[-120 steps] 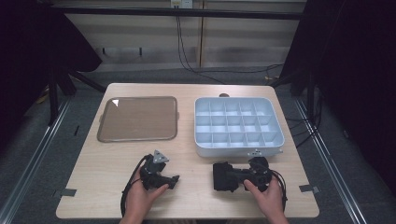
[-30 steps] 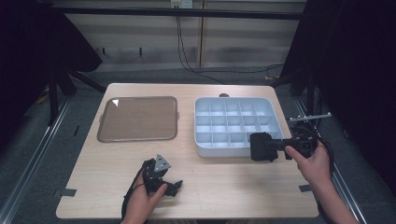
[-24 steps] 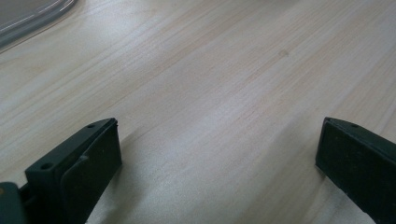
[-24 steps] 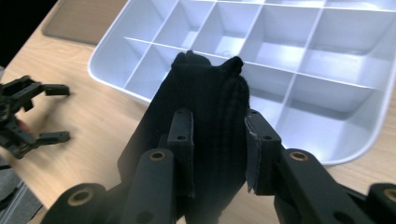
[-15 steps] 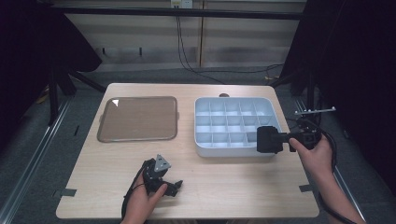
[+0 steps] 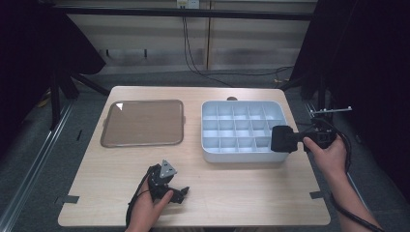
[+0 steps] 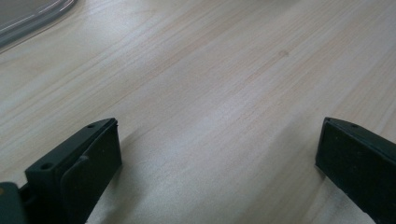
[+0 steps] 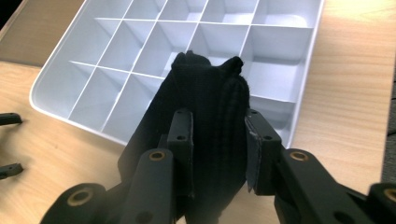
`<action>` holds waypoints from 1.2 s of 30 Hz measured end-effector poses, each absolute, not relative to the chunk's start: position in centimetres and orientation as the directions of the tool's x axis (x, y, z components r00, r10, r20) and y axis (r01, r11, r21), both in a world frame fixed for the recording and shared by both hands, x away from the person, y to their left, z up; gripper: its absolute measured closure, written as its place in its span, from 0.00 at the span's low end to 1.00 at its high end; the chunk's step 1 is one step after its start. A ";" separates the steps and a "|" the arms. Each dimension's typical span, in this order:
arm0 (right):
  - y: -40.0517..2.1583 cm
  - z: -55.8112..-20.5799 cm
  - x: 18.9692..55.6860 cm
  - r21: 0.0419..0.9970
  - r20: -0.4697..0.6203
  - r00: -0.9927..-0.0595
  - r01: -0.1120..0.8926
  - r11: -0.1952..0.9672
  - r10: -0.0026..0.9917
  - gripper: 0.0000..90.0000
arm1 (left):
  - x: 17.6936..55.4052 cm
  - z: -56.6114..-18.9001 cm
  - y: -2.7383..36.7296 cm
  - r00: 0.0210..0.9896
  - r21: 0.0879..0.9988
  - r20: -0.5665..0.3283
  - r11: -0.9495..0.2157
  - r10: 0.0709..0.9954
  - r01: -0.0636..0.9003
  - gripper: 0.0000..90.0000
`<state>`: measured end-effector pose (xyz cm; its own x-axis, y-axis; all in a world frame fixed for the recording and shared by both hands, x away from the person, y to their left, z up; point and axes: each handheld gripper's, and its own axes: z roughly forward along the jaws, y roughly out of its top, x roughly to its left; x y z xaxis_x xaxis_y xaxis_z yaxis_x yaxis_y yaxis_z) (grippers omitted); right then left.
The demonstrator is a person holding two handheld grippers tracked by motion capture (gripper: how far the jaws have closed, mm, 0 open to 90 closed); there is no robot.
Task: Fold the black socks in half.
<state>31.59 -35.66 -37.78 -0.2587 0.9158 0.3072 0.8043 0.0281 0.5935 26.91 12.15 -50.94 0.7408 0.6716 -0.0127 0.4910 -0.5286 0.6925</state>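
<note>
The right gripper is clamped on a black cloth, which sticks out ahead of its jaws over the near right corner of the white box. The left gripper rests on the table, jaws wide apart with nothing between them.

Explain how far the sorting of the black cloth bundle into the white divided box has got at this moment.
Done: the right gripper is clamped on the black cloth bundle and holds it over the white divided box, near its right front corner. In hand: carrying it. Left: lowering it into a compartment and releasing; all visible compartments look empty. The left gripper rests open on the table.
</note>
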 end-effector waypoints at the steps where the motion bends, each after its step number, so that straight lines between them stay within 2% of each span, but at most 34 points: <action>1: -35.7 -37.8 31.7 0.593 0.307 -0.256 0.804 0.026 0.917 0.76 | 26.9 -50.9 12.2 0.740 0.691 -0.011 -0.530 0.672 0.491 0.00; 21: -37.9 -38.9 32.9 0.576 0.299 -0.200 0.818 -0.009 0.933 0.75 | 26.9 -50.9 12.2 0.740 0.691 -0.011 -0.530 0.673 0.492 0.00; 36: -37.1 -40.0 33.5 0.560 0.278 -0.222 0.828 0.030 0.934 0.75 | 26.9 -50.9 12.2 0.740 0.690 -0.005 -0.533 0.673 0.489 0.00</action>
<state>33.48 -37.05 -40.02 -0.2221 0.9344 0.2784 0.8277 0.0297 0.5604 26.92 12.16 -50.91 0.7399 0.6727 -0.0054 0.4894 -0.5327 0.6905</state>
